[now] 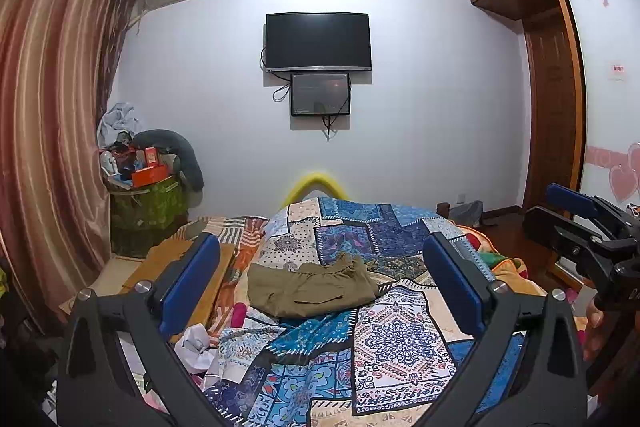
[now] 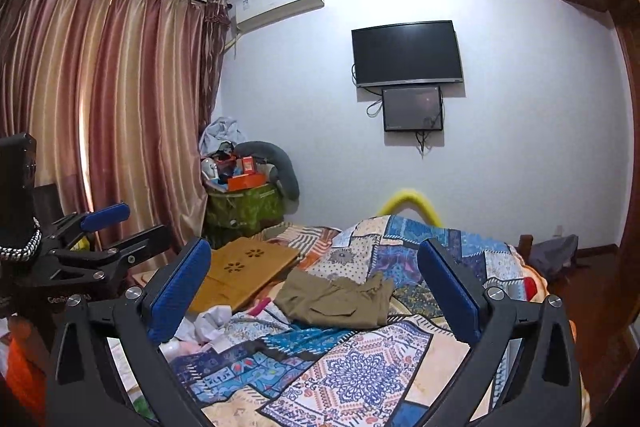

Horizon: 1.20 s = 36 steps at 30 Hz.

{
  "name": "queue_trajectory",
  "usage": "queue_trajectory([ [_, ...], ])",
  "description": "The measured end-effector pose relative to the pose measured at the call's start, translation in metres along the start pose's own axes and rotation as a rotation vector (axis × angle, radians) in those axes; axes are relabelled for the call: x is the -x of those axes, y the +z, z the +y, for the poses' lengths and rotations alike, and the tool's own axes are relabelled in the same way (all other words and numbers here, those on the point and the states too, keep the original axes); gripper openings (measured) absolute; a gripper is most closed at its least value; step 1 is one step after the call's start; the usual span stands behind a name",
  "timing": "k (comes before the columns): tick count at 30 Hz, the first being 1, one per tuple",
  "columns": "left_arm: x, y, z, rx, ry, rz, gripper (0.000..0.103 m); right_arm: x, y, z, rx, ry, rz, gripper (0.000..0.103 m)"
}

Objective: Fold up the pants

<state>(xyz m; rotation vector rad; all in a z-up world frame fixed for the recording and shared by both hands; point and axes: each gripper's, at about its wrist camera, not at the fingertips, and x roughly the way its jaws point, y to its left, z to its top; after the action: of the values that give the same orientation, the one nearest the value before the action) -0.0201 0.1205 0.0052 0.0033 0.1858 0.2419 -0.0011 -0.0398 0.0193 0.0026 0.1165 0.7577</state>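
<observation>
Olive-khaki pants (image 1: 312, 287) lie on a blue-and-cream patchwork quilt (image 1: 400, 343); curtains (image 2: 100, 99) are pink-gold striped.

Even, cool indoor light fills both views, and the pale blue-white wall (image 1: 420, 99) looks evenly lit. The striped pink-gold curtain (image 2: 100, 99) glows with backlight. Fisheye distortion bends edges; corners vignette black. Focus stays sharp.

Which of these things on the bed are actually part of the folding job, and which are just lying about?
Job: olive pants, left tool, right tool, both open and empty.

Lying about: patchwork quilt, wooden lap desk, crumpled white cloth, wall TV.
</observation>
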Motion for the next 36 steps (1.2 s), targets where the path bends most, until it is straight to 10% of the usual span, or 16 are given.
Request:
queue_trajectory([
  [36, -0.0027, -0.0027, 0.0024, 0.007, -0.032, 0.010, 0.103, 0.0069, -0.0008, -0.0049, -0.003, -0.020, 0.027, 0.103],
])
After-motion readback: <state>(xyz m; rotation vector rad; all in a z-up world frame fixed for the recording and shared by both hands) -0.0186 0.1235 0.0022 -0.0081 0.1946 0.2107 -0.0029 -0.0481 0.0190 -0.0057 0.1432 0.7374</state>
